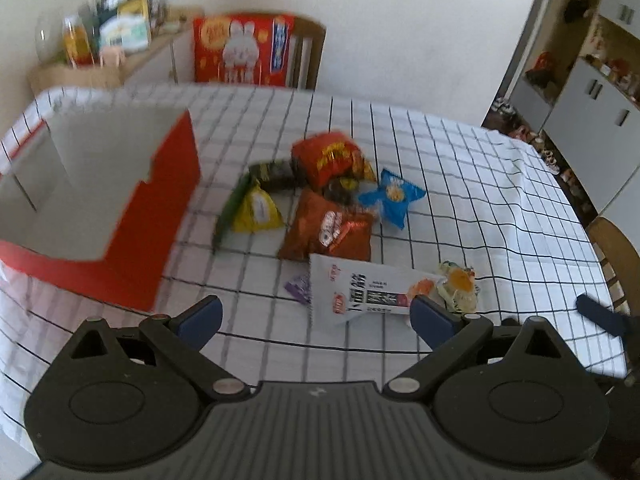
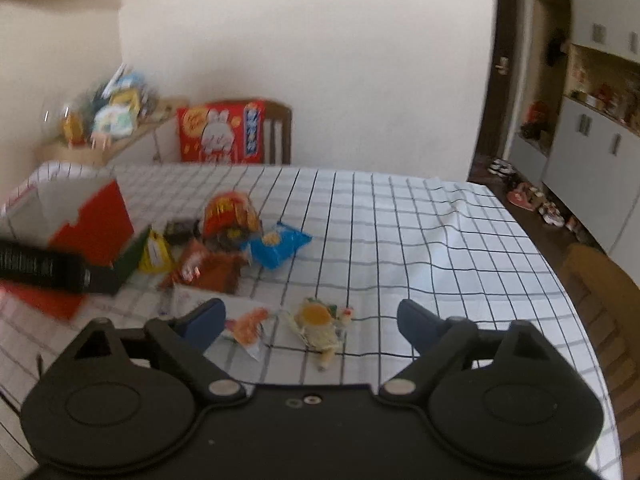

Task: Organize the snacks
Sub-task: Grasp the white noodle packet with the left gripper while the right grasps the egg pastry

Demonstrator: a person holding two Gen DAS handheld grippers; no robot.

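Observation:
A pile of snack packets lies on the checked tablecloth [image 1: 460, 184]: a red bag [image 1: 326, 158], a brown bag [image 1: 328, 226], a yellow packet [image 1: 258, 210], a blue packet [image 1: 392, 196], a white packet [image 1: 360, 290] and a small clear packet with an orange centre [image 1: 458, 286]. An open red and white box [image 1: 132, 208] stands to the left. My left gripper [image 1: 316, 318] is open and empty, just before the white packet. My right gripper [image 2: 312, 320] is open and empty, with the clear packet [image 2: 316, 320] between its fingers' line. The blue packet [image 2: 278, 244] and the box [image 2: 96, 220] lie beyond.
A wooden chair [image 1: 308, 50] holding a red rabbit-print box [image 1: 242, 48] stands behind the table. A cluttered sideboard [image 1: 100, 40] is at the back left. Grey cabinets [image 1: 592, 96] and shoes are at the right. Another chair [image 2: 600, 280] stands at the table's right edge.

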